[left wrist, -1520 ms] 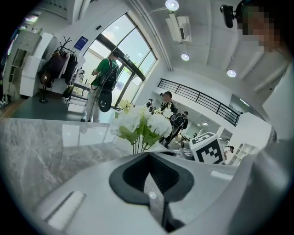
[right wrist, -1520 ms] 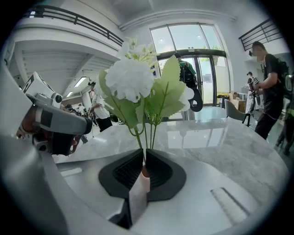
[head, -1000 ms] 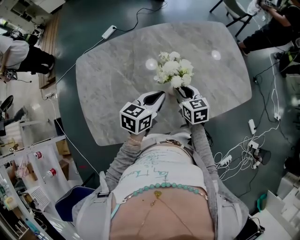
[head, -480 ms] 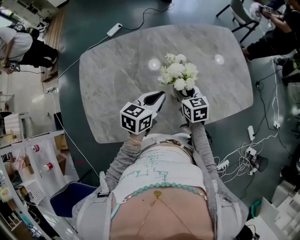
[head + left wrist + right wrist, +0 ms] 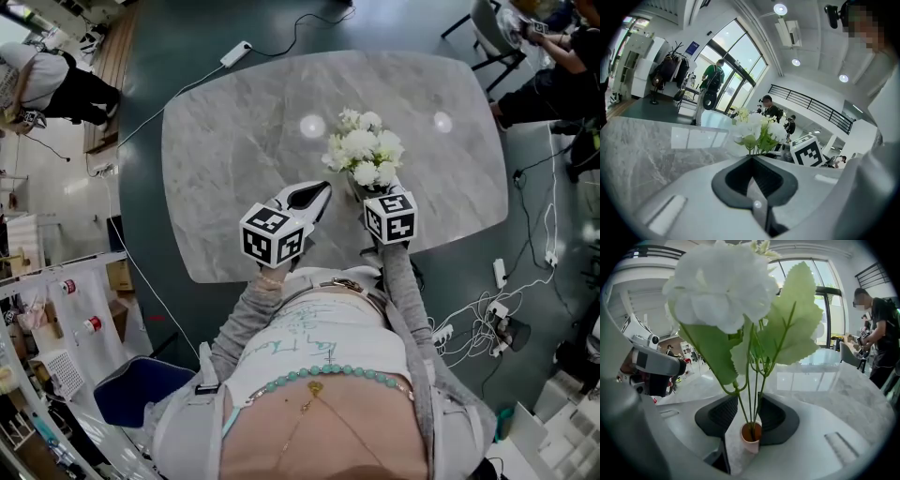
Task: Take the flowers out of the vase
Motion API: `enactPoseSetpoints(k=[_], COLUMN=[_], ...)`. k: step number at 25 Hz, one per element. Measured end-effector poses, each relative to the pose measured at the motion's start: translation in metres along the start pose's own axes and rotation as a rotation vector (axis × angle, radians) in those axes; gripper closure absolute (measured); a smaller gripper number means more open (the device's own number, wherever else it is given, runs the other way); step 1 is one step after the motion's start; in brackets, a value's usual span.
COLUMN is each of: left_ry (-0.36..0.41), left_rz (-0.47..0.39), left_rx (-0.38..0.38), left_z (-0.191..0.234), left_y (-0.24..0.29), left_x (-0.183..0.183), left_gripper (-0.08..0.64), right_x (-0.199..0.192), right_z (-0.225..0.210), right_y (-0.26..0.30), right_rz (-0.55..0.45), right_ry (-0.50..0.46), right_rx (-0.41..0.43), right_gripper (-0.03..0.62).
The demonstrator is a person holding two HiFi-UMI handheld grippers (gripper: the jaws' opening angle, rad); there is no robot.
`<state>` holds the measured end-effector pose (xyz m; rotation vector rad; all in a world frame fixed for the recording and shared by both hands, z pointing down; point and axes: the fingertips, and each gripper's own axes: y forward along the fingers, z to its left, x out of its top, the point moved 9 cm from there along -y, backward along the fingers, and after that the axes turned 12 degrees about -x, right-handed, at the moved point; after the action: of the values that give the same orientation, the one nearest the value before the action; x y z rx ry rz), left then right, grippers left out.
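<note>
White flowers [image 5: 364, 150] with green leaves stand on the grey marble table [image 5: 234, 159], right at the tips of my right gripper [image 5: 373, 190]. In the right gripper view the big blooms [image 5: 724, 282] rise on thin stems from a small pink-rimmed vase [image 5: 751, 433]. That vase sits between the black pads [image 5: 723, 416], and my right gripper [image 5: 751, 405] is shut on it. My left gripper [image 5: 317, 194] hovers just left of the vase, shut and empty. In the left gripper view its closed jaws [image 5: 751, 161] point at the flowers [image 5: 754, 131].
The table's near edge [image 5: 281, 272] runs under both grippers. Cables and power strips [image 5: 487, 314] lie on the dark floor at right. A blue chair [image 5: 141, 389] stands at the lower left. People sit at the upper left [image 5: 56, 84] and upper right [image 5: 553, 75].
The flowers have shifted slightly toward me and the right gripper over the table. The left gripper has stayed where it was, still shut.
</note>
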<state>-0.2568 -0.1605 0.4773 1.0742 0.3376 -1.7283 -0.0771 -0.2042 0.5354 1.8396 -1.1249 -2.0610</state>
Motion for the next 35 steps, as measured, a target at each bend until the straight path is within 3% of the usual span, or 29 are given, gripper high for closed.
enactPoseSetpoints(k=[15,35], left_ry=[0.006,0.025], left_rz=[0.011,0.027], left_rx=[-0.019,-0.017], left_z=[-0.006,-0.014], left_y=[0.004,0.012], left_x=[-0.002,-0.008], left_gripper=[0.558,0.558], right_x=[-0.001,-0.005], right_z=[0.0,-0.002], right_y=[-0.006,-0.009], right_rz=[-0.024,-0.033], right_ry=[-0.005,-0.029], right_rx=[-0.004,0.009], right_gripper=[0.511,0.551])
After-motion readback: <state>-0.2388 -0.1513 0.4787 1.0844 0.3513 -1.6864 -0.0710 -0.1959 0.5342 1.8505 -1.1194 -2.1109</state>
